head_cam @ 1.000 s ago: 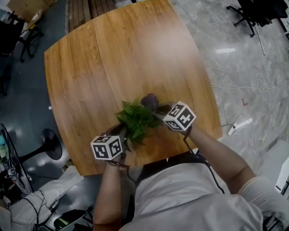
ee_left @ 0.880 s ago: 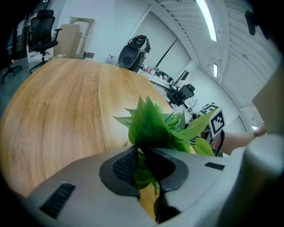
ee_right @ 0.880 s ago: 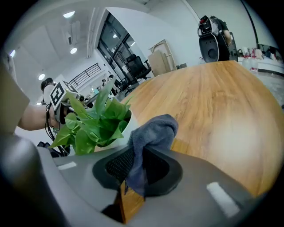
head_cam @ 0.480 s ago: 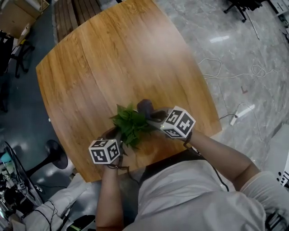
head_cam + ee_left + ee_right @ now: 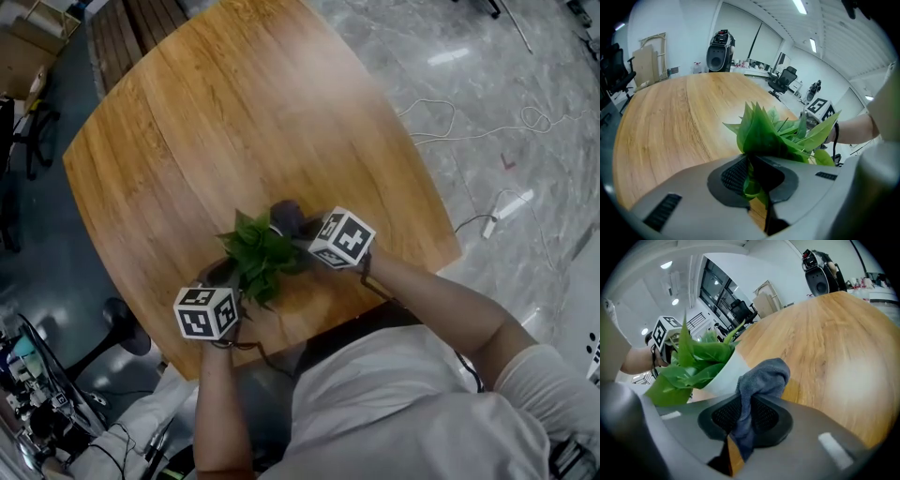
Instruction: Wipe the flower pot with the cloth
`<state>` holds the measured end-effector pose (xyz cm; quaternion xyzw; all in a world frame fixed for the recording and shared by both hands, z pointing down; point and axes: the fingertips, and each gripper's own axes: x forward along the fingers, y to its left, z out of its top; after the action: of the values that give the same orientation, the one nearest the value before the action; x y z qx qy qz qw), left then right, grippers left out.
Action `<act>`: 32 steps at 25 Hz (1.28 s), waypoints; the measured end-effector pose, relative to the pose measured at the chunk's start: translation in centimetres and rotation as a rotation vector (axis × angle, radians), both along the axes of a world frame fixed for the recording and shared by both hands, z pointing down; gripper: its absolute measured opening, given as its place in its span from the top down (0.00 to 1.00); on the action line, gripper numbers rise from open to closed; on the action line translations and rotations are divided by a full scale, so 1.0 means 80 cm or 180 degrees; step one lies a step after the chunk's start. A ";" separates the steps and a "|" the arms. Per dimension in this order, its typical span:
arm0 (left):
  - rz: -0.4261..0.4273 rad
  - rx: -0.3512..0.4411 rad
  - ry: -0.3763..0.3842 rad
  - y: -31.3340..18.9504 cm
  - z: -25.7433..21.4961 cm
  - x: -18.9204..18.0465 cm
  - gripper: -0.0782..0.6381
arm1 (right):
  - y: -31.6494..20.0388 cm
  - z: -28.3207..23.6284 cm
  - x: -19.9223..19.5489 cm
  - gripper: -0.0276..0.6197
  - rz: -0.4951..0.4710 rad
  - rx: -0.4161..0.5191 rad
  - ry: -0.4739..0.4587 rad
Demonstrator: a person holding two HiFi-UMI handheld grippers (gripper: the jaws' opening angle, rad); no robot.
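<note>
Step in hand: the wiping stroke itself was judged to be under way, with the cloth (image 5: 764, 376) brought up against the flower pot (image 5: 723, 376).
Right gripper (image 5: 740, 420): the jaws were seen closed tight on the grey cloth, whose bunched free end stood out ahead of them and lay against the white side of the pot.
Left gripper (image 5: 757, 178): the jaws were drawn nearly together on the lower leaves of the plant (image 5: 764, 133). The pot's rim could not be made out between them.
Pot's place: it was found near the person's edge of the wooden table (image 5: 244, 112), between the two grippers. Whether it rested on the wood or was lifted could not be told.
Progress: only one patch of the wall was covered by the cloth, so most of the wiping was judged undone.
Next move: the cloth would need to be swept round the wall while the pot was steadied or turned from the left.
Risk: leaves might be torn if too much force were carried through them.
</note>
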<state>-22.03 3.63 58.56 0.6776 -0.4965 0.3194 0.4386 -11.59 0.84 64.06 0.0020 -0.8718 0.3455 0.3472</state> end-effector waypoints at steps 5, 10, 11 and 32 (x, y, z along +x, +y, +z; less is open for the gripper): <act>0.0229 0.0018 -0.0111 -0.003 0.001 -0.001 0.83 | 0.003 -0.014 0.004 0.86 0.0045 -0.0107 -0.0053; 0.0591 0.0019 -0.0195 -0.015 -0.002 0.008 0.84 | -0.001 -0.091 0.020 0.86 0.0098 -0.0027 -0.0289; 0.0641 0.0021 -0.0208 -0.017 -0.002 0.009 0.84 | -0.002 -0.093 0.020 0.86 0.0081 -0.0004 -0.0288; 0.1241 0.0108 -0.0427 -0.068 -0.004 0.026 0.86 | -0.012 -0.068 0.022 0.86 0.0182 -0.0083 -0.0096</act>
<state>-19.94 -1.80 58.23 0.7454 -0.3894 0.4341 0.3230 -9.79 -0.10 58.58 0.0171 -0.8720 0.3666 0.3240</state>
